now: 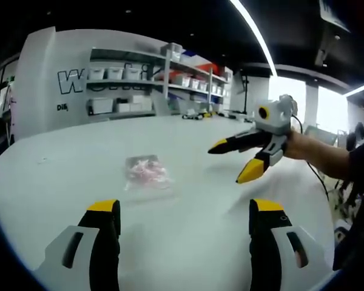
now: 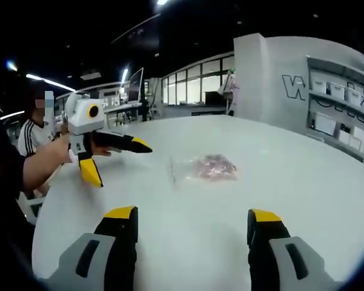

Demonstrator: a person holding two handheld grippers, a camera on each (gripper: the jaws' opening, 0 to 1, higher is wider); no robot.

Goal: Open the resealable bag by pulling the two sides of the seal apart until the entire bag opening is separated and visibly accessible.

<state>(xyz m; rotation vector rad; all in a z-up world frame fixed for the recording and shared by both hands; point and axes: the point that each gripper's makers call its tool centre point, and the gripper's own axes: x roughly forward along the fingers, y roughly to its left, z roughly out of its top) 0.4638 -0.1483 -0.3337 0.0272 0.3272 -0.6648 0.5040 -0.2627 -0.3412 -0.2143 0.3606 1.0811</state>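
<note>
item: resealable bag [image 1: 147, 173], clear plastic with pinkish contents, lying flat on the white table [image 1: 188, 242]. seal not yet parted, by the look of it; which edge carries the seal is hard to tell, though in the right gripper view a thin raised edge of the bag [image 2: 197, 168] shows on the side facing the other gripper.

left gripper [image 1: 185, 209]: jaws spread wide, holding nothing, hovering above the table. the bag lies ahead of these jaws and slightly toward the left jaw, apart from both tips.

right gripper [image 2: 194, 218]: jaws spread wide, holding nothing. the bag lies ahead, roughly between the lines of the two jaws, a little toward the right jaw, well apart from the tips.

cross-views: the right gripper [image 1: 246, 159] enters the left gripper view from the right, held by a hand, its yellow-tipped jaws open and aimed toward the bag, off the table surface. the left gripper [image 2: 112, 159] enters the right gripper view from the left, likewise open and aimed at the bag.

key relation: the bag sits between the two grippers, which face it from opposite sides. its long axis appears to run across the left gripper view's line of approach. neither gripper is touching it; which is nearer cannot be told for certain.

judgement: both must close in on opposite sides of the seal edge.

background: shelving with white bins [image 1: 118, 74].
</note>
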